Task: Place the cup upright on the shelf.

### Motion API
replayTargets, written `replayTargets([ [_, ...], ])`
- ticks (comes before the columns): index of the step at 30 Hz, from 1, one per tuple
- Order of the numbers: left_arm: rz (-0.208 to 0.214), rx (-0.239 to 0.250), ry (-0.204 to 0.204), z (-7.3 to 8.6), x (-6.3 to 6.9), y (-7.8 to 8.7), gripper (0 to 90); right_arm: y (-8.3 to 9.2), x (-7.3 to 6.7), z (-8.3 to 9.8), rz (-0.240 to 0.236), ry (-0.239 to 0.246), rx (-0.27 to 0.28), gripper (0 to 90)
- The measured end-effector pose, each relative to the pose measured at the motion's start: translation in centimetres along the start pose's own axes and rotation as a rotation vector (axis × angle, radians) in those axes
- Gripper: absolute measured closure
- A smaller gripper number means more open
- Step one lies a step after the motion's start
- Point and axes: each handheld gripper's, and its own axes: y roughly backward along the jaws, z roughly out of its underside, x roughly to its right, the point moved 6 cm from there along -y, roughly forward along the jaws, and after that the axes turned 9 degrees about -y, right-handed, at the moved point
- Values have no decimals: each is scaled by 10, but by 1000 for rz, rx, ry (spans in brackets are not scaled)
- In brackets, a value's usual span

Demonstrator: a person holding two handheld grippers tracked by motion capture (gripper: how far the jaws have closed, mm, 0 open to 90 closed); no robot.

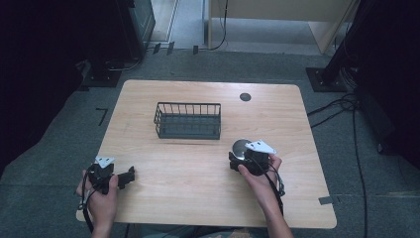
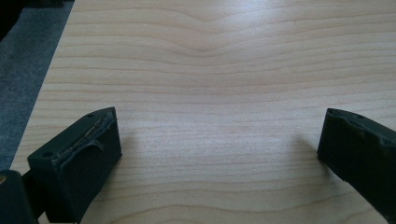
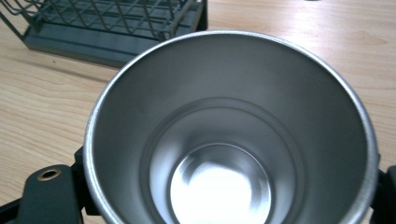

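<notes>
Table point(image 1: 198, 178) of pale wood grain sits in the middle of a grey carpeted floor point(image 1: 54, 163), rounded corners, a small dark round cap point(image 1: 245, 96) set near its far edge. Cables point(image 1: 341, 106) snake across the carpet on the right, and dark equipment stands in the shadows at both far corners. A black wire basket point(image 1: 187, 120) sits open-topped on the table's far half, a little left of centre.

Now the cup: a shiny metal cup point(image 3: 231, 140) stands upright on the table, near the basket's right front corner but apart from it. The right gripper point(image 1: 246, 157) is at its near side, and in the right gripper view the mouth of the cup gapes between the two black jaws, which are clamped against its wall on either side. The cup's bright bottom gleams.

Over at the near left corner, the left gripper point(image 1: 119, 177) rests low over bare wood, jaws wide apart, nothing between them.
</notes>
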Motion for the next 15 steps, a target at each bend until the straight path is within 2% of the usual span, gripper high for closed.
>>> replayTargets([
  [15, 0, 0, 0, 0, 0, 0, 0, -1, -25, -22, -34, 35, 27, 167],
])
